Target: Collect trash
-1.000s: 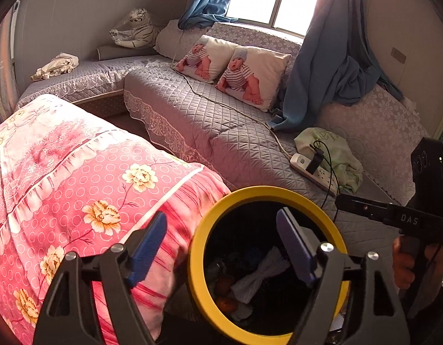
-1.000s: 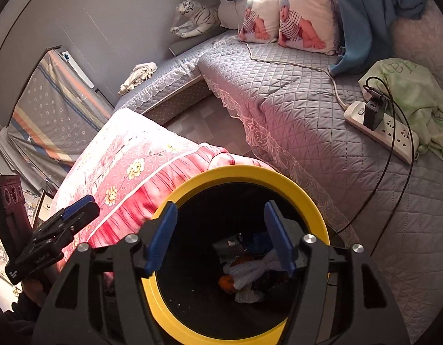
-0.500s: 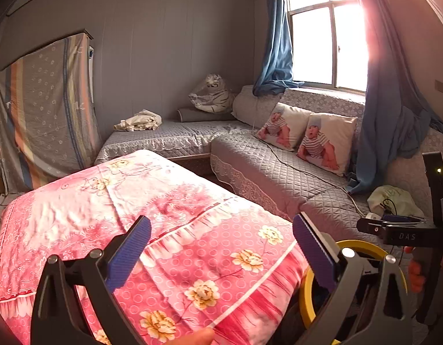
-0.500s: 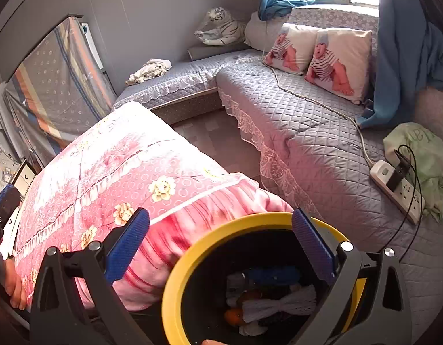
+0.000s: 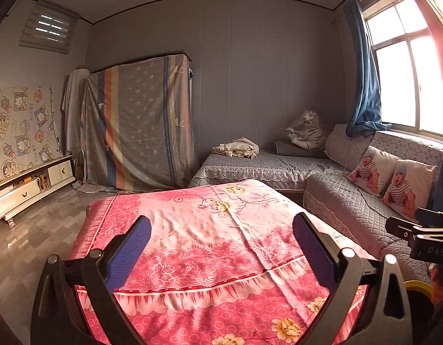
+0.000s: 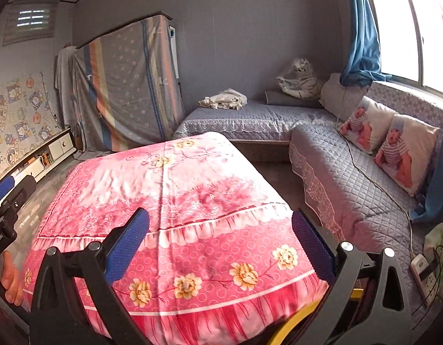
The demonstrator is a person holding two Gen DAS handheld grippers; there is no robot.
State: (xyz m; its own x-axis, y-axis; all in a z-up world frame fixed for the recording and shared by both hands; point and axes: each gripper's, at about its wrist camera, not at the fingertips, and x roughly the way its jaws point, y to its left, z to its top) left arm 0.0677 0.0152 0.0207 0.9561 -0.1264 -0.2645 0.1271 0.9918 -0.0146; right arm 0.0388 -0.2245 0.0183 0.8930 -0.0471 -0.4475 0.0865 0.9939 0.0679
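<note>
Both claws lifted off the bin since a second ago, now facing across the room. Left claw (image 5: pixel 221 247) wide, empty; right claw (image 6: pixel 221 241) wide, empty. Pink floral cloth (image 5: pixel 210 230) draped over the surface, bare of trash. Grey sofa (image 6: pixel 351 178) along right and back walls, two pillows, tiger toy (image 6: pixel 299 79). Bin (image 6: pixel 293 327): yellow rim only, low right, tight against the cloth's near corner. Floor (image 5: pixel 34 230) open on the left, up to a low cabinet.

Yellow-rimmed trash bin (image 6: pixel 290 332) beside pink bed
</note>
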